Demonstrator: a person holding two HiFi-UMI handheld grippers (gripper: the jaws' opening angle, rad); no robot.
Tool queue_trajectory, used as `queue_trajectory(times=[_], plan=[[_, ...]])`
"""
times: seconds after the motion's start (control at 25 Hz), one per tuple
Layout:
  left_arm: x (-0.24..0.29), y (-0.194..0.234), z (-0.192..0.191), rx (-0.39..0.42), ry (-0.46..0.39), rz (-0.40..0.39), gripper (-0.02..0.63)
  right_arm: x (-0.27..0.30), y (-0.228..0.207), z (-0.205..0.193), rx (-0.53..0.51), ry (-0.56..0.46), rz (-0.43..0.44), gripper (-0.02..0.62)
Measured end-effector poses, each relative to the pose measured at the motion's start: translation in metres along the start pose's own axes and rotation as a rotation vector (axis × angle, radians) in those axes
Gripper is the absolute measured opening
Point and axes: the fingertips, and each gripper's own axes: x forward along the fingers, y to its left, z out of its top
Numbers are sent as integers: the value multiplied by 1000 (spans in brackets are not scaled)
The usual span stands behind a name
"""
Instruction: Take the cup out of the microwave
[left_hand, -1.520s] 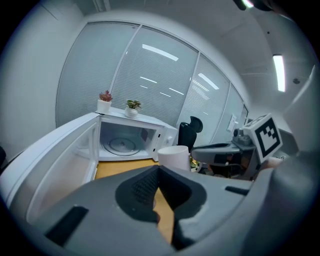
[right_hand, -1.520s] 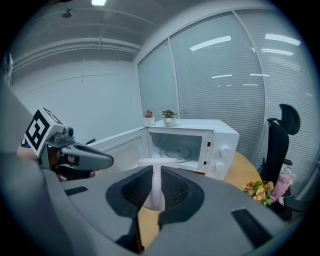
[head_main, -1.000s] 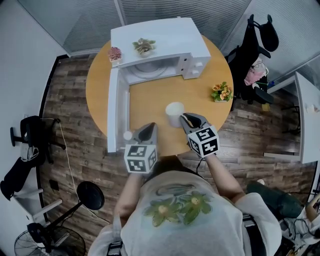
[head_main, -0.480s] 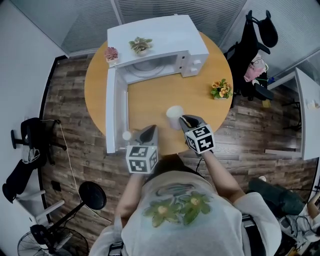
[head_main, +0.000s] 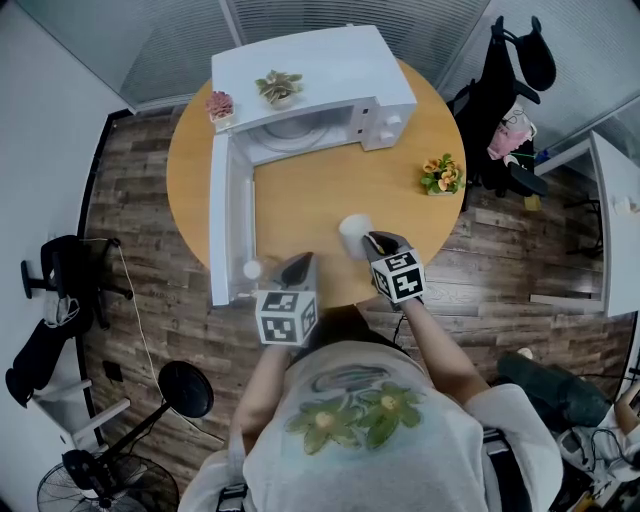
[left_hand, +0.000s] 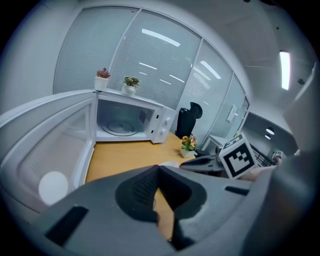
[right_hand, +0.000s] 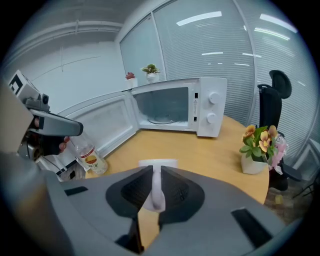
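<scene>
Clasping the cup (head_main: 354, 233) by its handle, right claw (head_main: 371, 243) holds it outside the microwave (head_main: 310, 70) far ahead; set-down remains. Left claw (head_main: 300, 263) closed, empty.

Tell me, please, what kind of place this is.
Probably an office or a small meeting room. Glass partitions with blinds close it off, a black office chair stands beside the round wooden table, and a white microwave suggests a break corner.
</scene>
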Motion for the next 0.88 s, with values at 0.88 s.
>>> queue_trajectory(times=[0.88], plan=[[15, -27, -8, 41, 32, -39, 2, -20, -8, -54, -67, 48, -37, 64]])
